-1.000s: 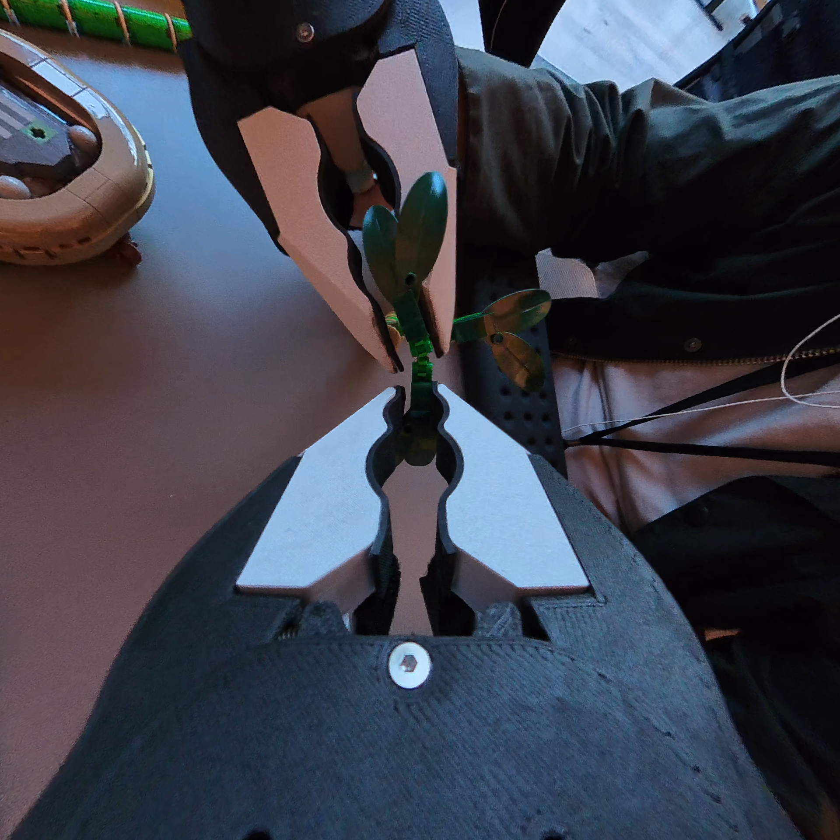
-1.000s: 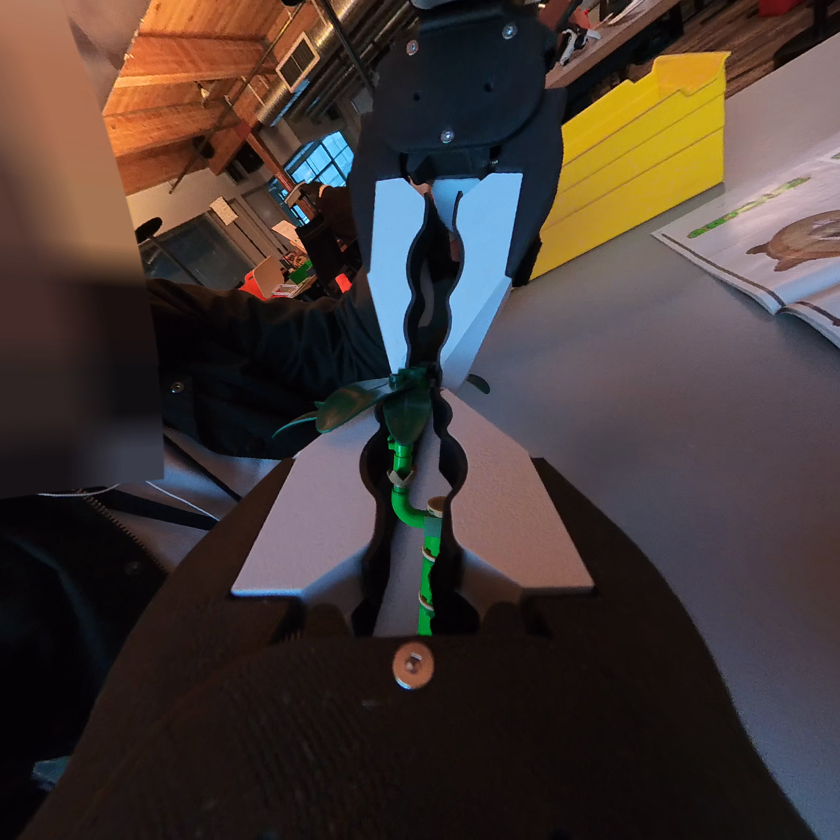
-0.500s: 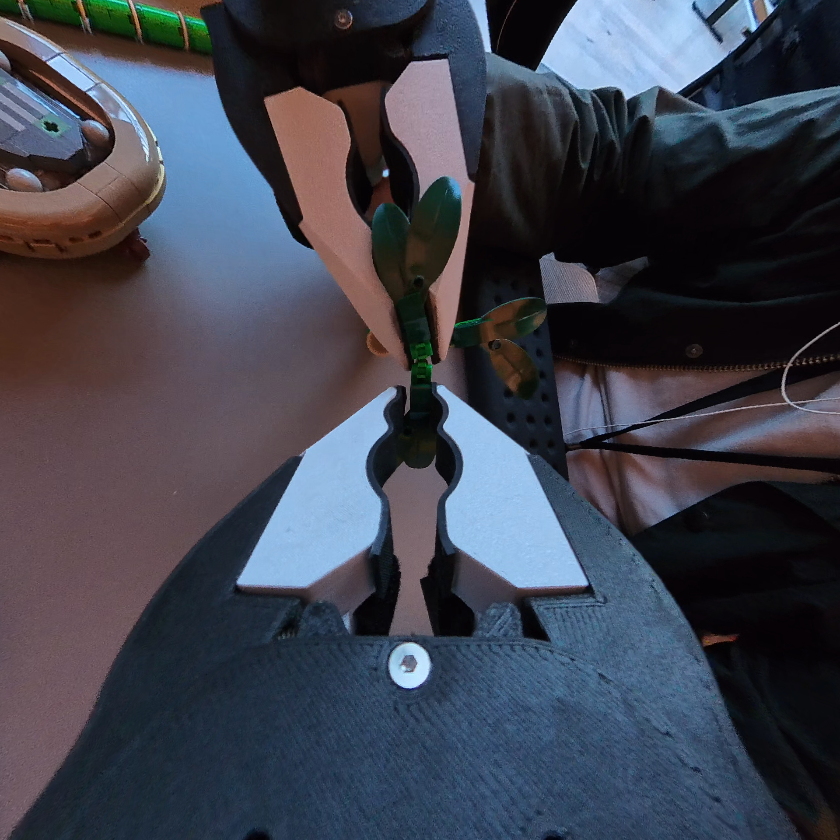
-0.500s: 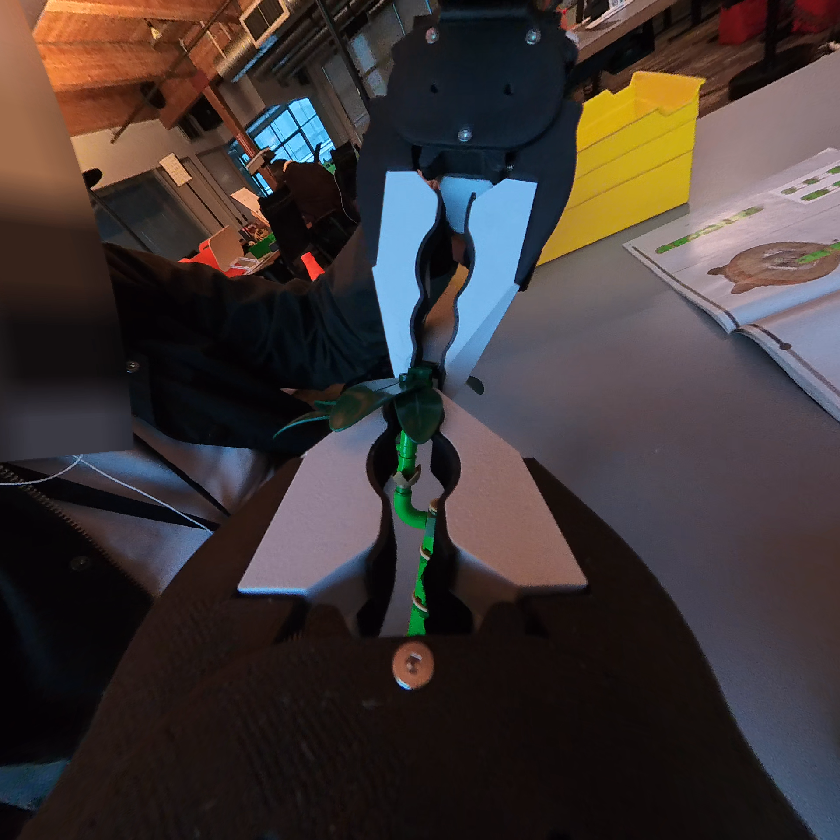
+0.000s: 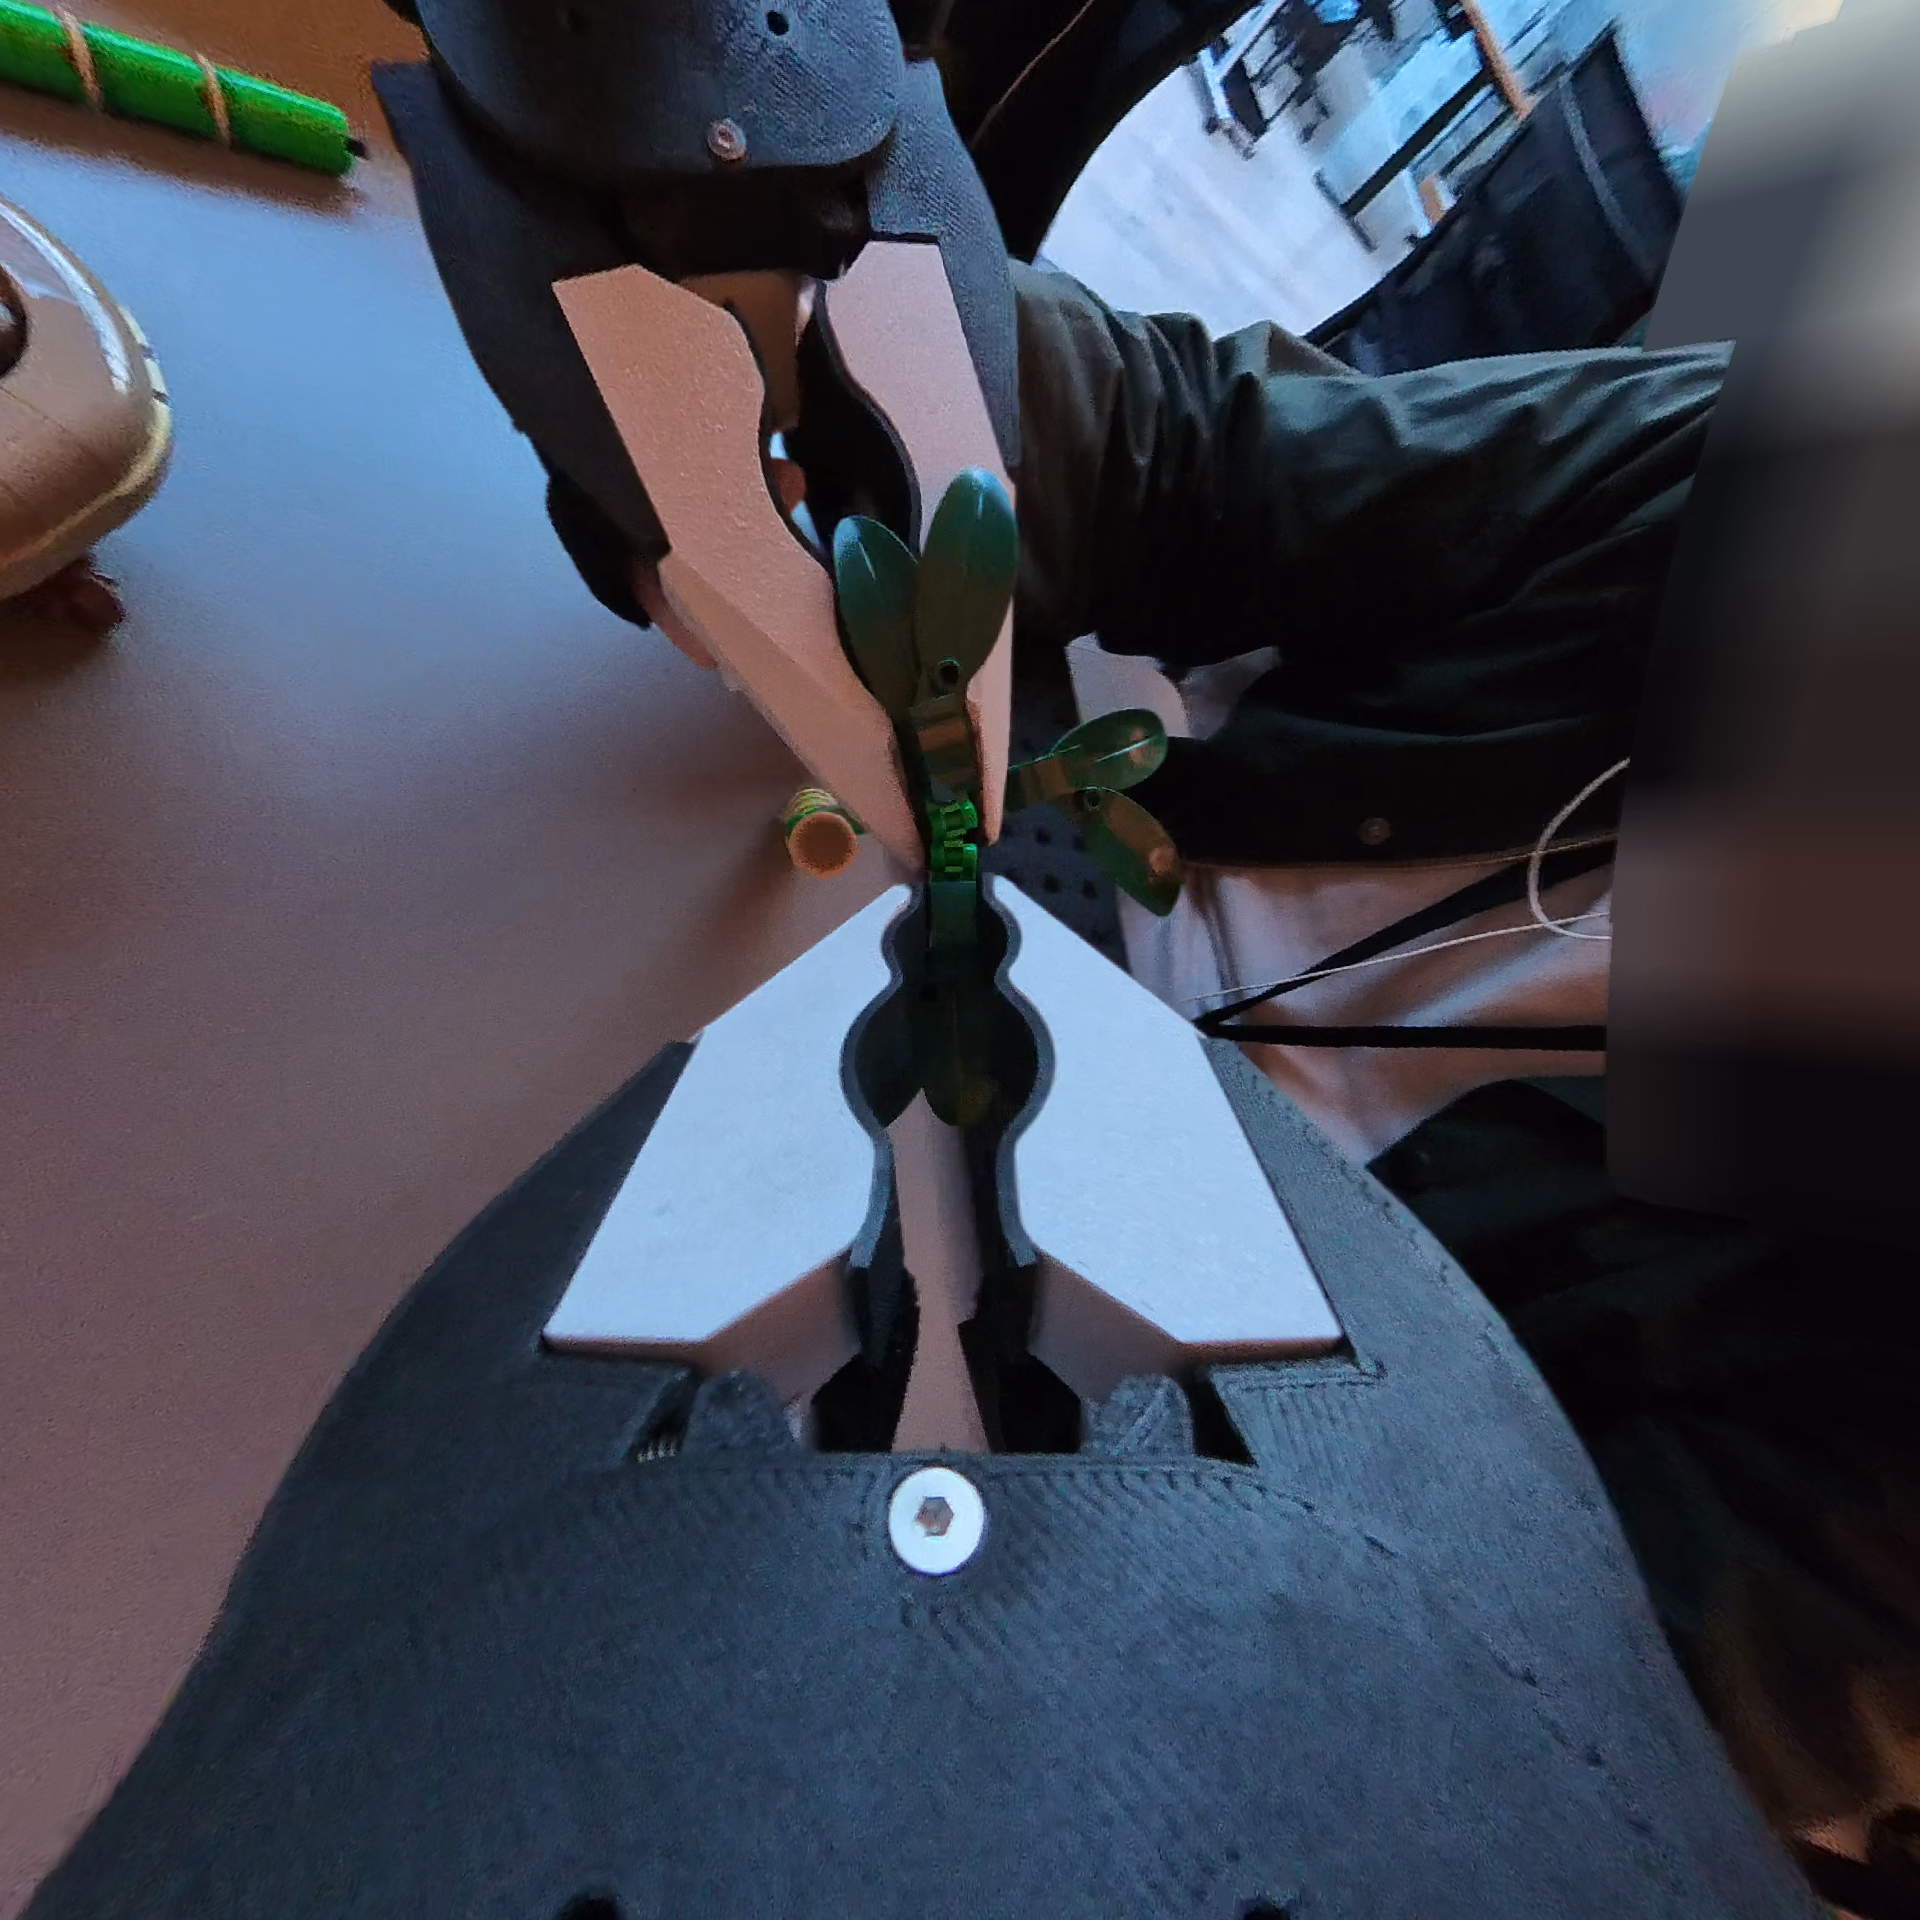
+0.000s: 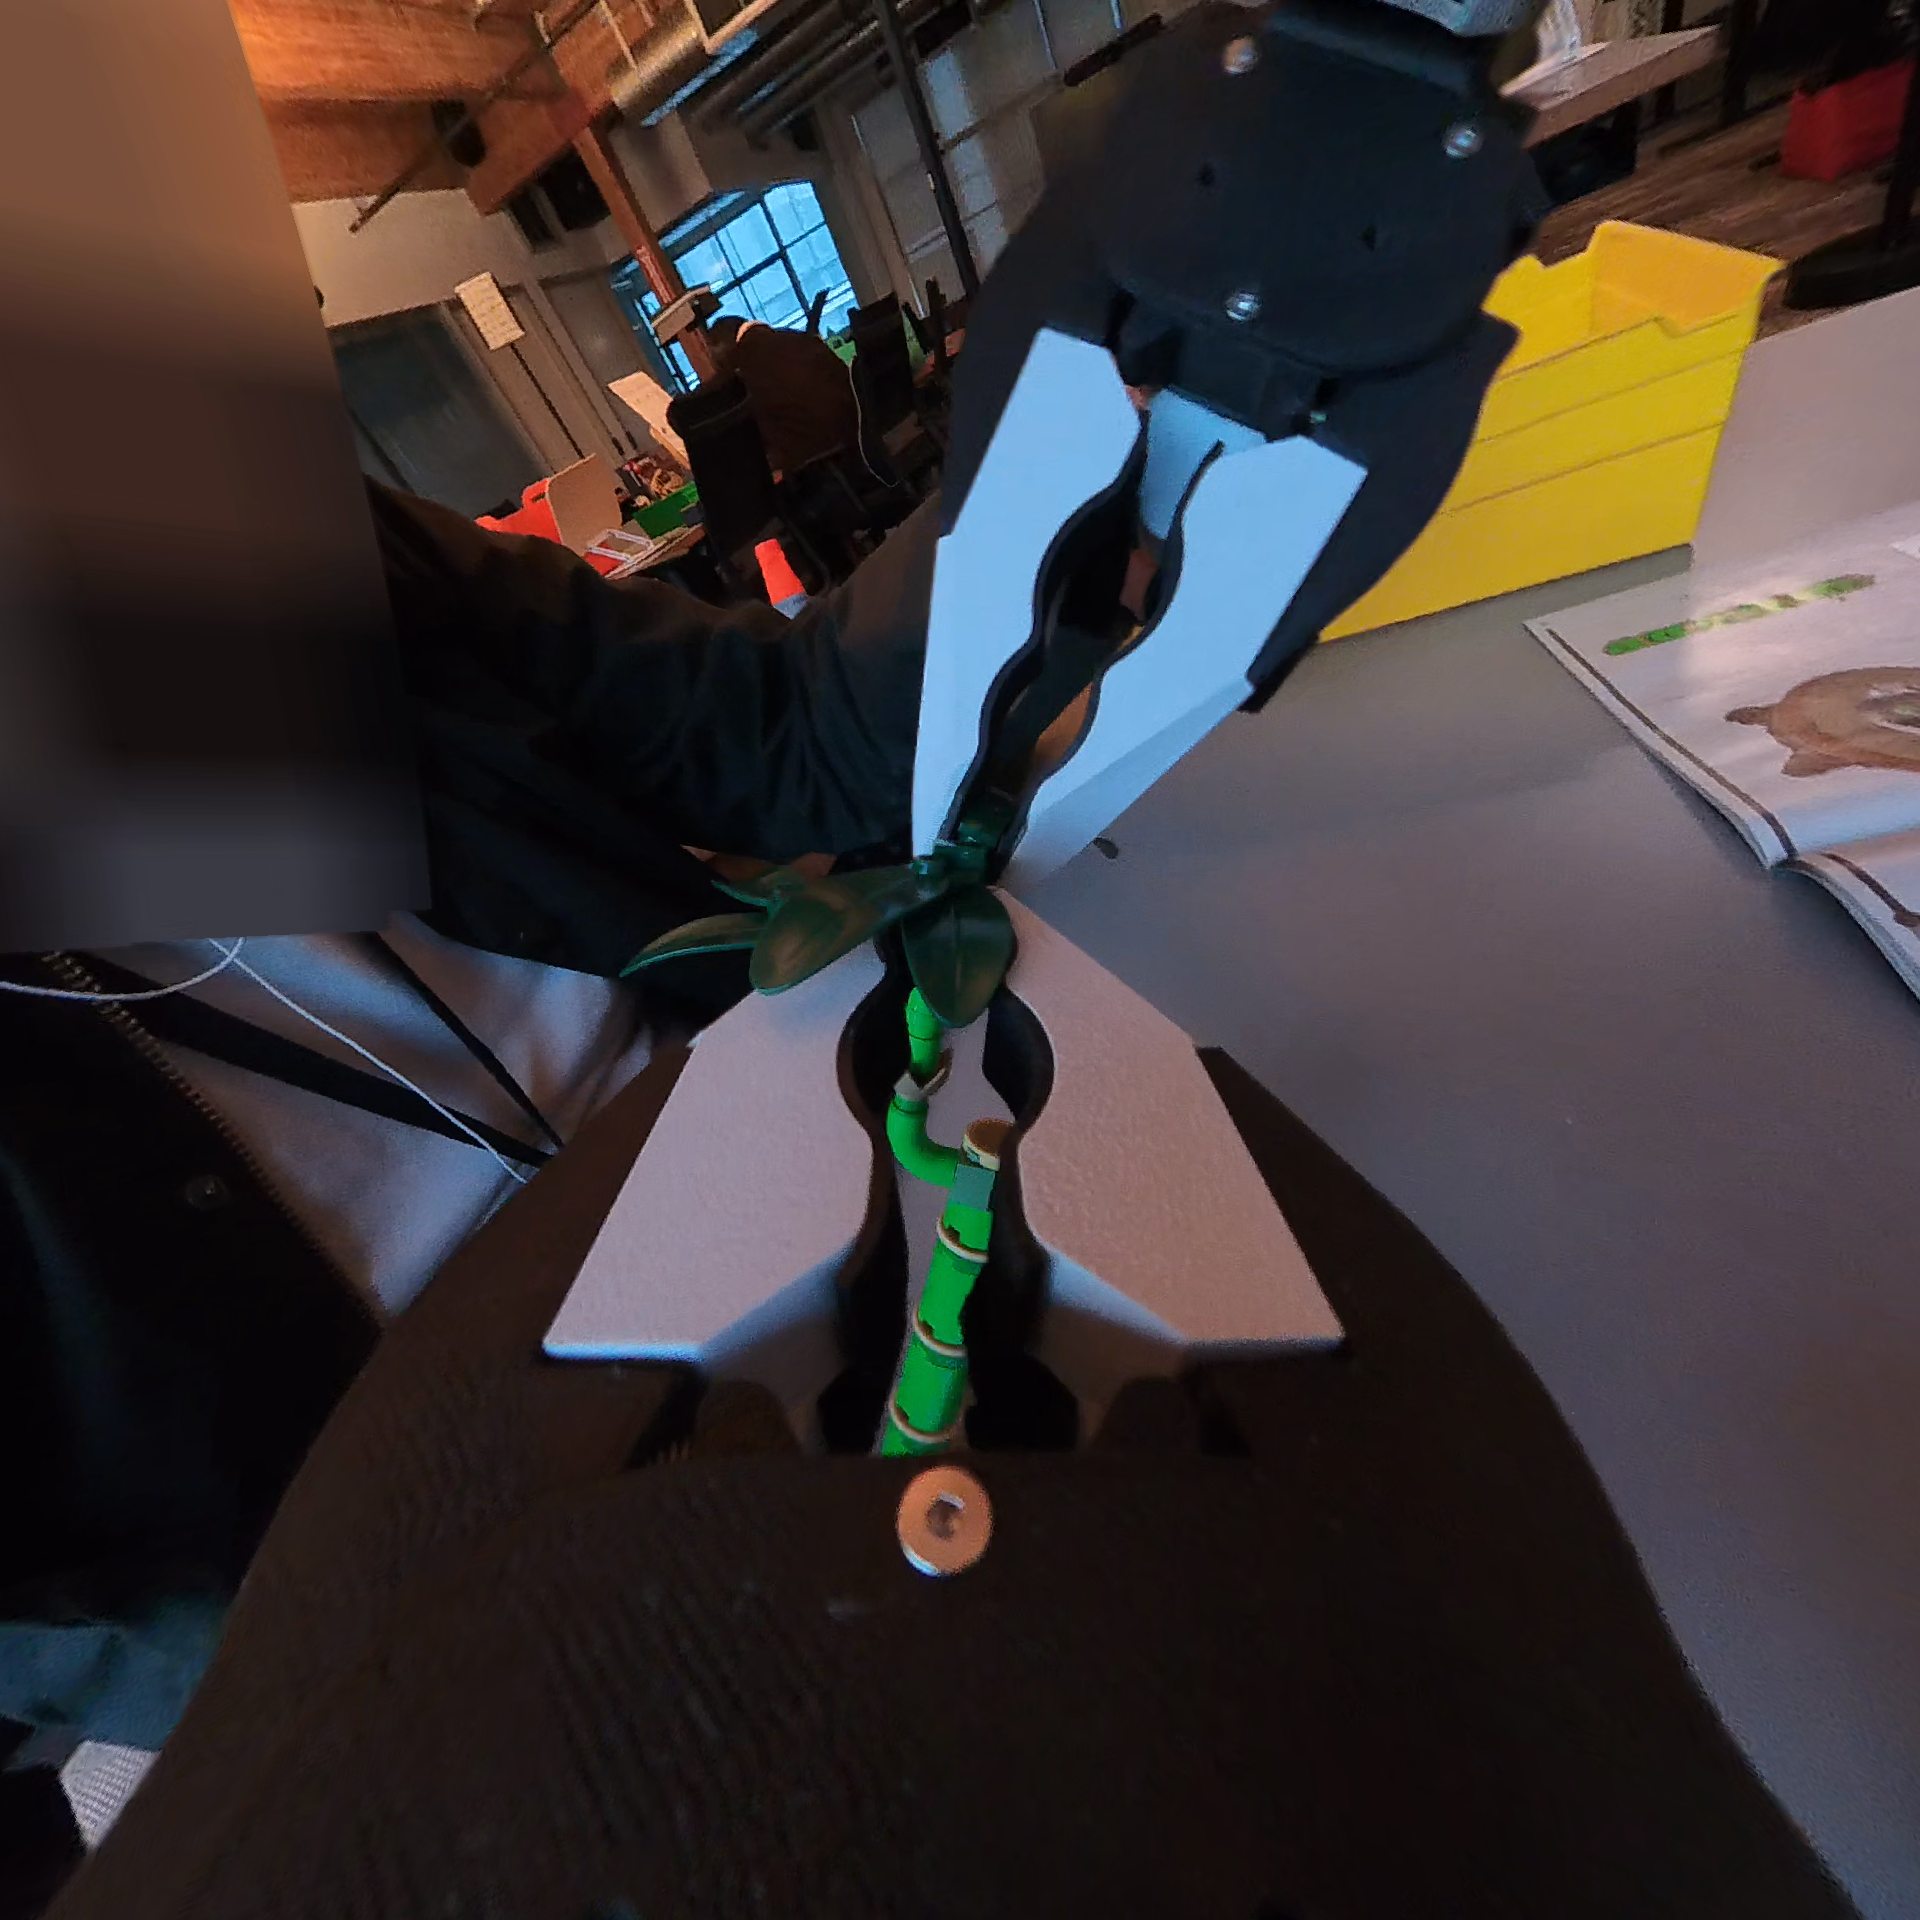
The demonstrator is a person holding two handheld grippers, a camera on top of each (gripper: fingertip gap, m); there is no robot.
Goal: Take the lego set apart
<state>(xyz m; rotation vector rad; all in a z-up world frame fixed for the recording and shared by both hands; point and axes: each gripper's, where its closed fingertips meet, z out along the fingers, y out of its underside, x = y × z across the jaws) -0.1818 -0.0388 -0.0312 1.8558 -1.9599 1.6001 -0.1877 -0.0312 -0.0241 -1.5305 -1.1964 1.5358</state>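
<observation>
From the left wrist view, the left gripper [image 5: 951, 899] is pinched narrow on a dark green leaf sprig [image 5: 951, 997], whose leaves hang back into the hollow between its fingers, while the right gripper [image 5: 951, 821] comes down from the far side, tip to tip with it, closed on the bright green stem [image 5: 954, 831] just where that stem meets the sprig. So the whole piece runs in one line from near to far, straight along both tools' fingers — any separation, I'd judge, has to be a pull along that axis or a bend across it. More dark leaves [image 5: 925, 592] fan up against the right gripper's fingers, and another pair [image 5: 1101, 779] sticks out to the right. Everything is held up off the brown table [image 5: 312, 831], with a tan rounded model [image 5: 73, 447] at the far left edge, a loose green segmented rod [image 5: 177, 94] beyond it and a person's dark jacket sleeve [image 5: 1299, 488] to the right. From the right wrist view, the right gripper [image 6: 951, 940] clamps the stem [image 6: 935, 1278], which runs back through its fingers toward the camera, jointed with pale rings; the leaves [image 6: 831, 920] spread leftward at the tips, and the left gripper [image 6: 982, 831] meets them from the far side. Neither is nearer — both sit on the joint. Beyond lie an open instruction booklet [image 6: 1787, 717] on the right, stacked yellow bins [image 6: 1579, 416] and a busy workshop room.
</observation>
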